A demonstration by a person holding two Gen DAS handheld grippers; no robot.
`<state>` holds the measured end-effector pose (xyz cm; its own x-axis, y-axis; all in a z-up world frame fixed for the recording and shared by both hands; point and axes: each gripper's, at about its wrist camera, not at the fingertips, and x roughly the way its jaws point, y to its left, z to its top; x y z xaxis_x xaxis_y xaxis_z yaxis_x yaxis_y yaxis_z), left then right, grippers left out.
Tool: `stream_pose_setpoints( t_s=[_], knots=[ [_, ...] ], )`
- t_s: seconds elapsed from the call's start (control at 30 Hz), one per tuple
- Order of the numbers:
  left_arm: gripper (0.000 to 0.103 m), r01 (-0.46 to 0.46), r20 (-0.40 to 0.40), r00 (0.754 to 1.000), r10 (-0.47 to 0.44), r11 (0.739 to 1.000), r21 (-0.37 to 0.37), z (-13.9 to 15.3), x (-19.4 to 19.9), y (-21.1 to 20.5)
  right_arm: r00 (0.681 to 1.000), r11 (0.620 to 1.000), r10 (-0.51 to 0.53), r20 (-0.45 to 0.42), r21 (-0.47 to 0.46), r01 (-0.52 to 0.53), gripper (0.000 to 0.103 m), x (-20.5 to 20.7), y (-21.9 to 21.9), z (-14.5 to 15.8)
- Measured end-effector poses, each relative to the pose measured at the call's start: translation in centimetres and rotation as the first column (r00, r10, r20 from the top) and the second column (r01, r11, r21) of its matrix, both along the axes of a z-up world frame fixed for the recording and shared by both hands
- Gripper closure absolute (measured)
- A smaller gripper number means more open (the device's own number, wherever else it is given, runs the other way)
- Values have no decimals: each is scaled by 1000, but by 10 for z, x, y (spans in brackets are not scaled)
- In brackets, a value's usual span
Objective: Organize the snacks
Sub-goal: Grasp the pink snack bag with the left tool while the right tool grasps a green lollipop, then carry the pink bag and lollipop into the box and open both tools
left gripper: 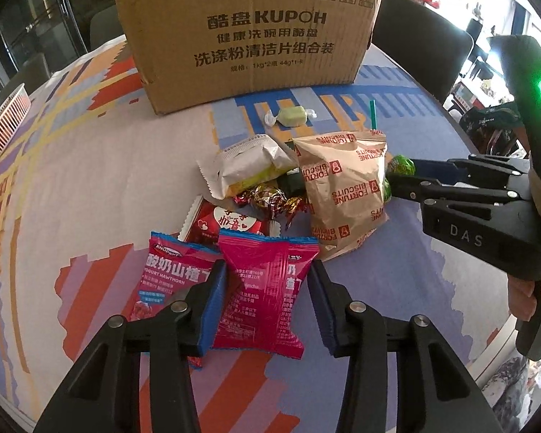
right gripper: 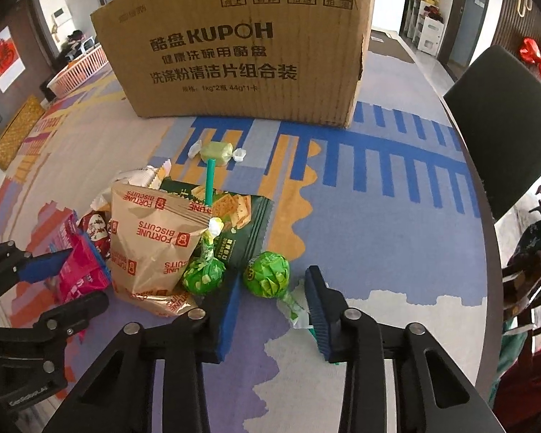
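Note:
In the left wrist view my left gripper (left gripper: 267, 278) has its blue pads pressed against both sides of a pink snack packet (left gripper: 267, 296), which lies over a second pink yogurt hawthorn packet (left gripper: 169, 274). In the right wrist view my right gripper (right gripper: 274, 281) is closed on a green-wrapped lollipop (right gripper: 267, 274) on the tablecloth, its stick end beside the right finger. From the left wrist view the right gripper (left gripper: 396, 175) reaches in from the right, beside the Fortune Biscuits bag (left gripper: 342, 195). A second green lollipop (right gripper: 202, 274) leans on that bag (right gripper: 151, 245).
A large cardboard box (left gripper: 249, 36) stands at the back. Before it lie a green candy (left gripper: 292, 115), a white packet (left gripper: 249, 166), foil chocolates (left gripper: 270, 198), a red heart packet (left gripper: 223, 223) and a dark cracker packet (right gripper: 241, 227). A pink basket (left gripper: 3, 122) is far left, a chair (right gripper: 501, 126) right.

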<state>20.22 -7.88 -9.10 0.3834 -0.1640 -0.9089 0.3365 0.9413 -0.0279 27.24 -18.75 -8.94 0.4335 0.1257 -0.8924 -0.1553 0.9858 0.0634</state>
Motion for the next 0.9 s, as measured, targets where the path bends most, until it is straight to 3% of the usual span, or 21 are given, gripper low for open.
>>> stream_pose_setpoints(
  t_s=[0.3, 0.43, 0.9],
  knots=[
    [63, -10, 37, 999, 11, 1000, -16, 12, -4, 4, 1000, 1000, 3, 26, -26, -3, 76, -13, 7, 9],
    [69, -5, 69, 998, 8, 999, -33, 25, -6, 4, 998, 1000, -5, 60, -19, 6, 76, -25, 6, 26],
    [71, -23, 173, 984, 41, 995, -100, 67, -7, 14, 987, 999, 23, 161, 28, -28, 76, -43, 17, 74]
  ],
)
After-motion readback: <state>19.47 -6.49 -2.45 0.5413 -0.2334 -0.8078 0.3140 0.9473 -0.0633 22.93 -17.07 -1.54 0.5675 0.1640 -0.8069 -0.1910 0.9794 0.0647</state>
